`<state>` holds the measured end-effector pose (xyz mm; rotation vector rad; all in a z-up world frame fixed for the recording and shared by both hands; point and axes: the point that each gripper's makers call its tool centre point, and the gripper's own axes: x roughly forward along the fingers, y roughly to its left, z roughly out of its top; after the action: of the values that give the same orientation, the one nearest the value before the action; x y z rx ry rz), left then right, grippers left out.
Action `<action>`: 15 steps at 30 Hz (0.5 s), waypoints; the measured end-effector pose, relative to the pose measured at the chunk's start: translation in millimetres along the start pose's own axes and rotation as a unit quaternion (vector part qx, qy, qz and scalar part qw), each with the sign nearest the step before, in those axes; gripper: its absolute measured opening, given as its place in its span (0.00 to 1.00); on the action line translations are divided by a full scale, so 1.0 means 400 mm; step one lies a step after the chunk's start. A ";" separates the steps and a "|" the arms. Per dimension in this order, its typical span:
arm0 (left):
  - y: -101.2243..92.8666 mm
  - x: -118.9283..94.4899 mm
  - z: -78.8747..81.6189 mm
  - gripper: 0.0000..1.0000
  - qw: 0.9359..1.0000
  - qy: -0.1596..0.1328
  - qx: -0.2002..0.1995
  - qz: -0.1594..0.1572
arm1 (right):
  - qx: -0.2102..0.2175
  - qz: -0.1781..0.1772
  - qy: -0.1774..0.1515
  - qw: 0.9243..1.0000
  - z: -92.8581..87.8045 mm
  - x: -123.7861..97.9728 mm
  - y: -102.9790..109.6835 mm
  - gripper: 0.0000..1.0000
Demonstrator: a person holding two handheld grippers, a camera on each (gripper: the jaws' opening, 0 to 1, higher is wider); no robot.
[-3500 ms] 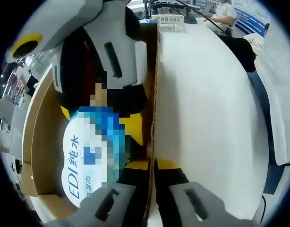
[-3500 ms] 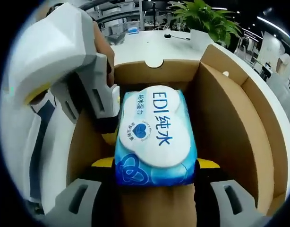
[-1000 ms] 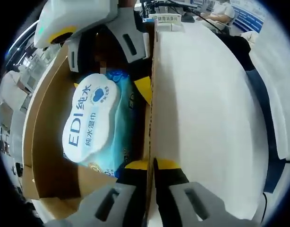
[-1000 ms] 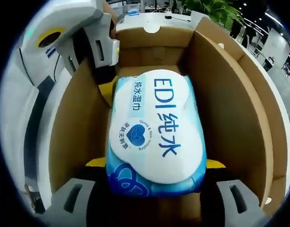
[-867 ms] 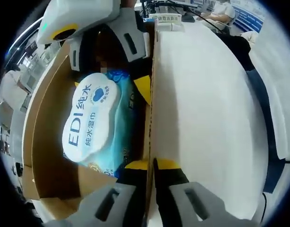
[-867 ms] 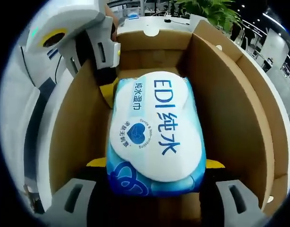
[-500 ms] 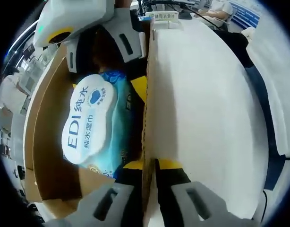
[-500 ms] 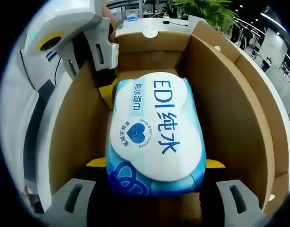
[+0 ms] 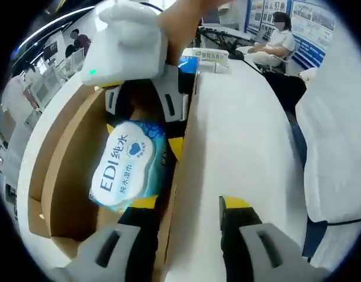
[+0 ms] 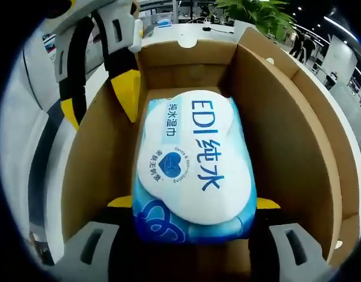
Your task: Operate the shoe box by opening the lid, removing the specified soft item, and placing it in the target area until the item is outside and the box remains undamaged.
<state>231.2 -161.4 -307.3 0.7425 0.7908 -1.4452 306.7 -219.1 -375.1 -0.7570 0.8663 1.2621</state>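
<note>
the wipes pack (image 10: 195, 167) lies inside the open box (image 10: 283, 135), lengthwise on its floor; the right gripper (image 10: 192, 220) is clamped on the pack's near end, yellow pads against both sides; the left gripper (image 9: 183, 208) has its jaws spread apart, straddling the box's side wall with nothing held, one jaw inside by the pack (image 9: 124, 167), one over the white table (image 9: 239, 135)
</note>
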 end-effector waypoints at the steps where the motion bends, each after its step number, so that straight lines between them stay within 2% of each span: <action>1: 0.001 -0.011 0.005 0.54 1.000 -0.007 0.000 -0.003 | 0.000 0.000 0.000 1.000 -0.001 0.000 -0.001 0.76; 3: 0.013 -0.045 0.037 0.62 0.999 -0.048 -0.015 0.002 | 0.000 0.000 -0.001 1.000 0.000 0.000 -0.001 0.76; 8: 0.048 -0.113 0.059 0.70 0.997 -0.079 -0.025 0.008 | 0.000 0.000 -0.003 1.000 -0.001 -0.002 -0.003 0.76; 10: 0.069 -0.137 0.076 0.72 0.994 -0.105 -0.028 0.009 | 0.000 0.000 -0.003 1.000 -0.001 -0.003 -0.002 0.76; 15: 0.143 -0.170 0.090 0.73 0.993 -0.116 -0.010 0.032 | 0.001 -0.001 -0.003 1.000 -0.003 -0.003 -0.004 0.76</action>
<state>290.8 -153.3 -232.6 0.5667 0.5968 -1.4335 308.0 -220.8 -374.7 -0.7516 0.8609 1.2612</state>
